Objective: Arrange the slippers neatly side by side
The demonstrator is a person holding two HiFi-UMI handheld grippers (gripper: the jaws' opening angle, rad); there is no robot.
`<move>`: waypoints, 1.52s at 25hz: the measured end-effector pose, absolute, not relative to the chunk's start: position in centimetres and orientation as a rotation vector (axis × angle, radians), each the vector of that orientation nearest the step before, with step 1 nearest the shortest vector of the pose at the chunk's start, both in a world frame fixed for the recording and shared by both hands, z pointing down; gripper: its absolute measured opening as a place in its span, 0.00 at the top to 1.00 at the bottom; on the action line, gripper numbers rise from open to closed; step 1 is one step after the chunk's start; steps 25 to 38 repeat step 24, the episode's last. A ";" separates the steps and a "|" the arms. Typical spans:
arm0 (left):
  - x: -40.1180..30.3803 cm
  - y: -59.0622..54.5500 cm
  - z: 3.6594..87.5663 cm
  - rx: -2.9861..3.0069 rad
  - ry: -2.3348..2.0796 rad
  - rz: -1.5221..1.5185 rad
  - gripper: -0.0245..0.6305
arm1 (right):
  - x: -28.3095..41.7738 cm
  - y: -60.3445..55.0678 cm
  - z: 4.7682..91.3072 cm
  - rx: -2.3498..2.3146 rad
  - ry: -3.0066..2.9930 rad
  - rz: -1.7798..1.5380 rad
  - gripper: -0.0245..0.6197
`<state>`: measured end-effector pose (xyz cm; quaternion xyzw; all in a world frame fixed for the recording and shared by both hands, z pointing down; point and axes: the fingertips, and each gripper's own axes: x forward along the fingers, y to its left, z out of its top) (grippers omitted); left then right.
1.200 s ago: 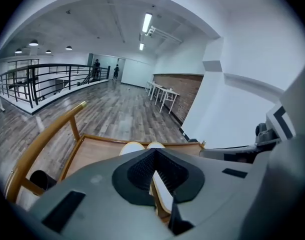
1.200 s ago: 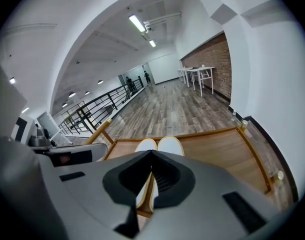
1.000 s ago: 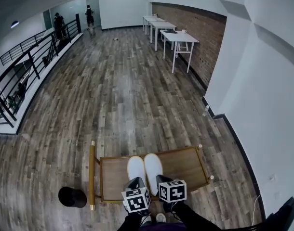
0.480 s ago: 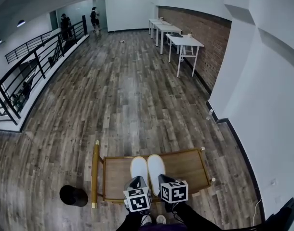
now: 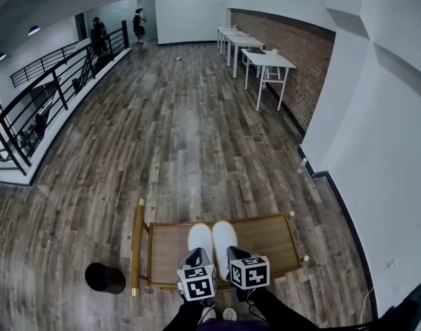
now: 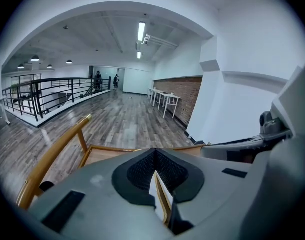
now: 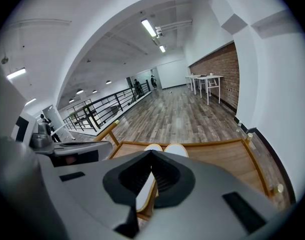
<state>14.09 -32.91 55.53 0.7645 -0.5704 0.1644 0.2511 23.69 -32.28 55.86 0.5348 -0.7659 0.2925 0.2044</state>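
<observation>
Two white slippers, the left one (image 5: 200, 238) and the right one (image 5: 224, 236), lie side by side, touching, toes pointing away, on a low wooden tray (image 5: 266, 234). Both grippers hover over the tray's near edge, just behind the slippers' heels. My left gripper (image 5: 192, 258) is shut and holds nothing. So is my right gripper (image 5: 235, 255). In the right gripper view the two slipper toes (image 7: 153, 147) (image 7: 176, 149) show just past the closed right gripper (image 7: 151, 156). The left gripper view shows the closed left gripper (image 6: 155, 155) over the tray (image 6: 100, 154).
A gold handle bar (image 5: 136, 247) runs along the tray's left side. A black round object (image 5: 104, 278) sits on the wood floor left of it. A white wall (image 5: 376, 185) stands to the right, a black railing (image 5: 31, 109) far left, white tables (image 5: 266, 61) far back.
The head view has drifted slightly. The slippers and both shut grippers keep their places.
</observation>
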 end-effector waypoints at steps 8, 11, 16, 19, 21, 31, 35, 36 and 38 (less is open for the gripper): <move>14.1 -32.8 55.8 2.086 -1.550 0.462 0.96 | 23.7 -32.3 56.0 1.495 -2.130 0.824 0.96; 14.1 -32.6 55.9 2.088 -1.551 0.468 0.96 | 23.5 -32.2 56.1 1.492 -2.134 0.829 0.96; 14.2 -32.8 55.9 2.103 -1.561 0.455 0.96 | 23.5 -32.2 56.1 1.490 -2.137 0.847 0.96; 14.3 -32.7 56.2 2.101 -1.564 0.458 0.96 | 23.6 -32.0 56.2 1.490 -2.133 0.849 0.96; 14.4 -32.5 56.2 2.101 -1.559 0.464 0.96 | 23.7 -32.0 56.2 1.492 -2.133 0.848 0.96; 14.7 -32.4 56.1 2.090 -1.551 0.474 0.96 | 23.9 -32.2 56.2 1.492 -2.136 0.843 0.96; 14.7 -32.4 56.1 2.090 -1.551 0.474 0.96 | 23.9 -32.2 56.2 1.492 -2.136 0.843 0.96; 14.7 -32.4 56.1 2.090 -1.551 0.474 0.96 | 23.9 -32.2 56.2 1.492 -2.136 0.843 0.96; 14.7 -32.4 56.1 2.090 -1.551 0.474 0.96 | 23.9 -32.2 56.2 1.492 -2.136 0.843 0.96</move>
